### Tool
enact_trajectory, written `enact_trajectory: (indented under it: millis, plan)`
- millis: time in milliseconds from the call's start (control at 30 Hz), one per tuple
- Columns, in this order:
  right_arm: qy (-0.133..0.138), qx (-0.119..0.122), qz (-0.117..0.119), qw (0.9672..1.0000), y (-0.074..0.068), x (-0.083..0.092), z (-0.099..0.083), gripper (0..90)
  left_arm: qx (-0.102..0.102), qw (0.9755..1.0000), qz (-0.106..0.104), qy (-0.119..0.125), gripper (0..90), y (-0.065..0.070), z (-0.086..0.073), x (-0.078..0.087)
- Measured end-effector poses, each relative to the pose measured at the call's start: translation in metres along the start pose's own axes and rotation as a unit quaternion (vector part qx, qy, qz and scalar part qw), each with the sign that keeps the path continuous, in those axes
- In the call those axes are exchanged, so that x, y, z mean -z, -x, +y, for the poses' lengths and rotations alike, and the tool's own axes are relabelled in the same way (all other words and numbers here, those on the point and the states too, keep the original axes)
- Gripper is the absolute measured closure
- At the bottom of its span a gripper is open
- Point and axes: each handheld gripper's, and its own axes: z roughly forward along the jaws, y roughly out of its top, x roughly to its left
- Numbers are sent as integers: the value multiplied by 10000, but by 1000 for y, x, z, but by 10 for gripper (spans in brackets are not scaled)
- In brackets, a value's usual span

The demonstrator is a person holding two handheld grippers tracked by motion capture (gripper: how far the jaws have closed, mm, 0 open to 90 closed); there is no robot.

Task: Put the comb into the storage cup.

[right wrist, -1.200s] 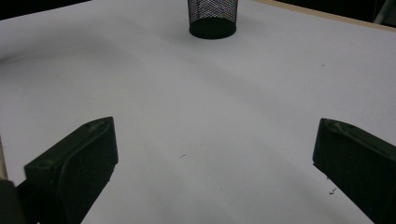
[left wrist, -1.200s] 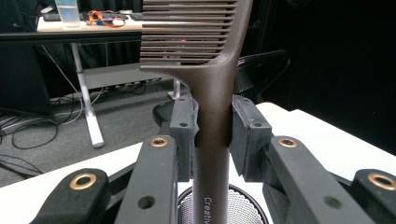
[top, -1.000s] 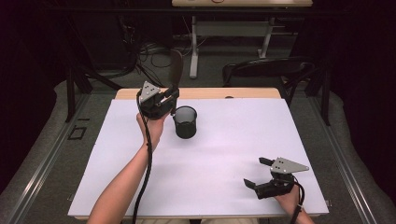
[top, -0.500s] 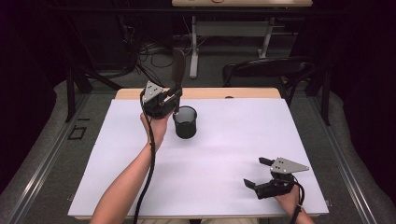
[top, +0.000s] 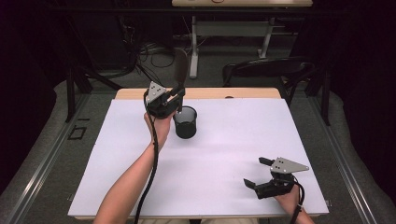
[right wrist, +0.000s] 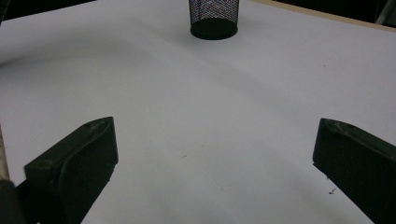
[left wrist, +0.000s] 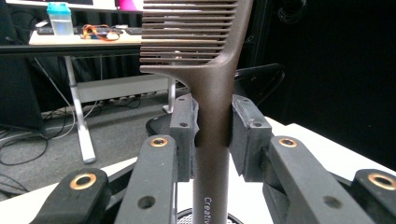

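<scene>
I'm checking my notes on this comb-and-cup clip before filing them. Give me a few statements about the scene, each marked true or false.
1. The left gripper is clamped on the handle of a brown comb. True.
2. The comb lies flat on the table. False: it is held upright, teeth end up, over the black mesh cup.
3. The right gripper holds the mesh cup. False: its jaws are open and empty, resting near the table's front right corner.
4. The mesh cup stands upright on the white table. True.
</scene>
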Motion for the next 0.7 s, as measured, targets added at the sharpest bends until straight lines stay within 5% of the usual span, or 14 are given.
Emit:
enact_trajectory:
  millis: [700]
  plan:
    - [1, 0, 6, 10000, 1, 0, 0, 0, -21, 9999, -39, -98, 725, 0, -8, -12]
